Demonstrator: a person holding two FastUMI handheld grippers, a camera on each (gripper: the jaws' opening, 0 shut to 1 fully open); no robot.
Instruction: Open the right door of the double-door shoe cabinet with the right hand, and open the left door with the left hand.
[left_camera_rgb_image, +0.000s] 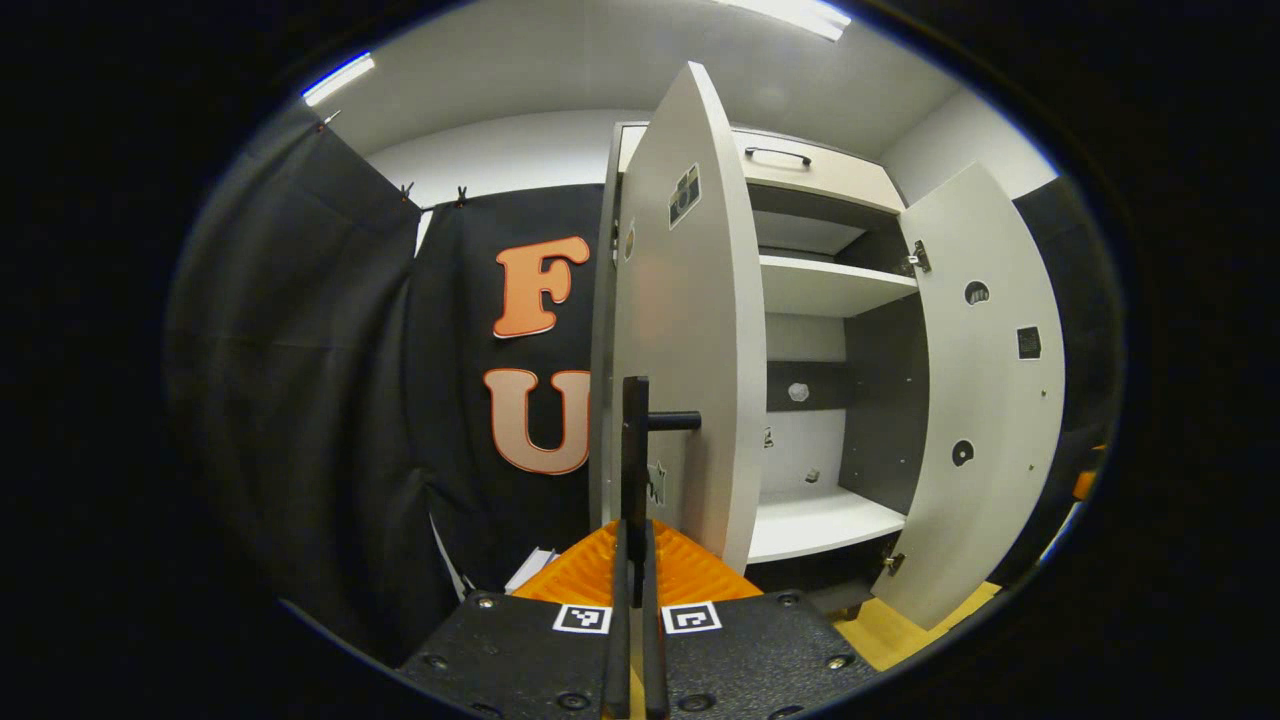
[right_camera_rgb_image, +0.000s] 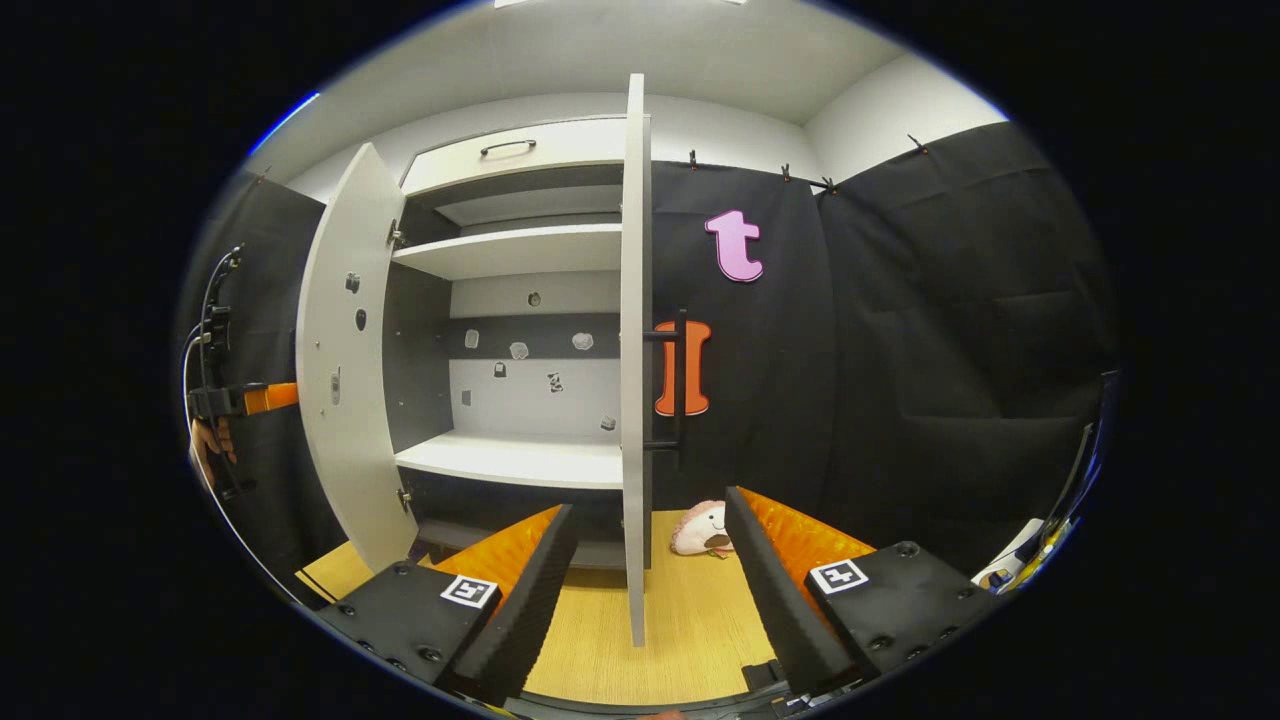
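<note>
My left gripper (left_camera_rgb_image: 635, 560) is squeezed on the left door's handle (left_camera_rgb_image: 637, 450). My right gripper (right_camera_rgb_image: 645, 560) is wide open, holding nothing.

White shoe cabinet (right_camera_rgb_image: 520, 250), both doors open.

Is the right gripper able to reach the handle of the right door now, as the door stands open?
Probably yes. The right gripper is open, with the right door's edge between its fingers. The handle sits just right of that edge, with nothing in the way.
</note>
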